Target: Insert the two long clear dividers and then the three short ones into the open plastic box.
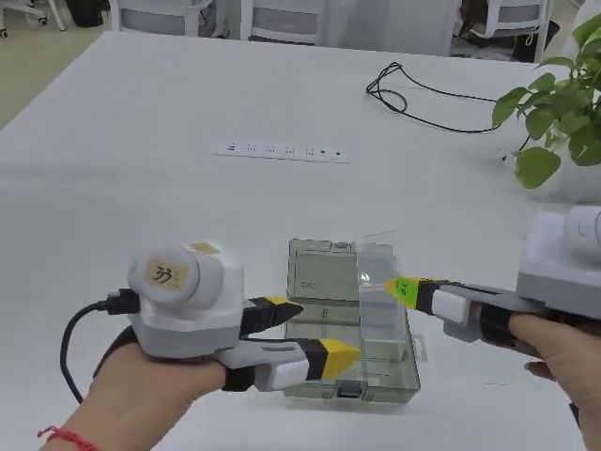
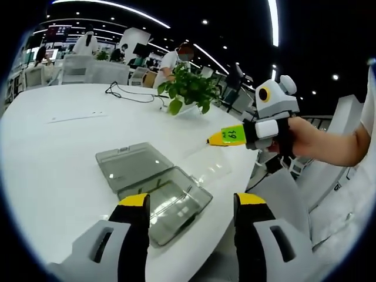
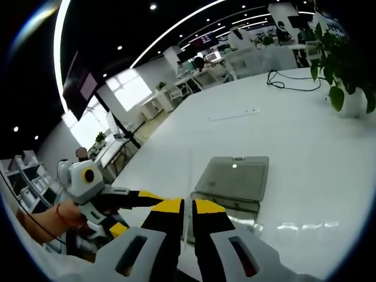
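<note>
The clear plastic box (image 1: 387, 376) lies open on the white table, its lid (image 1: 319, 272) folded back on the far side. My right gripper (image 1: 399, 288) comes in from the right, shut on a clear divider (image 1: 376, 268) held just above the box's right half. In the right gripper view the jaws (image 3: 189, 207) pinch the divider's thin edge (image 3: 190, 176), with the box (image 3: 232, 176) beyond. My left gripper (image 1: 319, 331) is open at the box's near left side. In the left gripper view the box (image 2: 176, 202) lies past the open jaws (image 2: 191, 202), and the divider (image 2: 208, 170) hangs from the right gripper (image 2: 214, 140).
A white power strip (image 1: 280, 150) lies farther back on the table. A black cable (image 1: 413, 94) loops at the back right beside a potted plant (image 1: 559, 113). Chairs stand along the far edge.
</note>
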Demonstrator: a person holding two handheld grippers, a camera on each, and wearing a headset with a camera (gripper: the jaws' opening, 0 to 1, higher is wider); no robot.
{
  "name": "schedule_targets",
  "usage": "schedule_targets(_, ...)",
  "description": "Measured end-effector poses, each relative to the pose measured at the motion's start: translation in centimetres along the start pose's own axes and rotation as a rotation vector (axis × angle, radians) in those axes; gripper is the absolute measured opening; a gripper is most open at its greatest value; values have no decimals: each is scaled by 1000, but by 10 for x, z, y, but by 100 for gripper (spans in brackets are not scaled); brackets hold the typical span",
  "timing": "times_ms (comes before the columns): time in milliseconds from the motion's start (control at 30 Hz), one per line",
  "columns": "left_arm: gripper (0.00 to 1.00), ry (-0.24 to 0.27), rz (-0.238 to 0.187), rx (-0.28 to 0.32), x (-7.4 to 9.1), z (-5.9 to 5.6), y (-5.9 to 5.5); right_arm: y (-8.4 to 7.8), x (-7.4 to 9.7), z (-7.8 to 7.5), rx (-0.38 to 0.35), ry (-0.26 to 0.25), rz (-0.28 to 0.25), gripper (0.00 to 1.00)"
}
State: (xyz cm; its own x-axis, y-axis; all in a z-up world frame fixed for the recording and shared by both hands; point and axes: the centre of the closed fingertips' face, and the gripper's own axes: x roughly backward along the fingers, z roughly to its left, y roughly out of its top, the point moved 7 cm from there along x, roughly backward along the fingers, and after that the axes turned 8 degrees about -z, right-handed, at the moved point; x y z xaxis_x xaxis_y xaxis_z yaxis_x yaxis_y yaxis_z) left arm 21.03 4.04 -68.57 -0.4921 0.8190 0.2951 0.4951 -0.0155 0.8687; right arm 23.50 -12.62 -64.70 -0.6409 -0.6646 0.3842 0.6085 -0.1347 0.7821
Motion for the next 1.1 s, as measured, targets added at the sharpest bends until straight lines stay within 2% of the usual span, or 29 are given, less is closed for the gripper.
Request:
schedule_targets(100, 61, -3, 1, -19, 6, 5, -3, 2, -2, -5, -4, -24, 17, 7)
schedule_targets(233, 67, -2, 19, -51, 11, 13, -8, 3, -4, -11, -45, -72, 51, 7)
schedule_targets(333, 72, -4, 14, -64, 15, 17, -9, 2, -6, -14, -56, -104, 73, 7)
schedule_targets(500, 84, -19, 23, -124, 19, 23, -14, -9, -11, -19, -67, -180, 179, 7)
schedule_targets(533, 86, -24, 24, -134, 20, 24, -16, -10, -11, -21, -58, -193, 187, 7)
schedule_targets(733, 95, -53, 27, -189, 24, 29, -21, -17, -19, -24, -113, -243, 266, 7)
schedule_targets(867, 98, -61, 35, -200, 26, 34, -24, -22, -23, -27, -137, -288, 326, 7)
schedule_targets(933, 98, -65, 37, -198, 27, 35, -25, -27, -27, -36, -159, -301, 348, 7)
schedule_targets(1100, 98, -74, 37, -201, 28, 37, -27, -32, -32, -35, -181, -327, 375, 7)
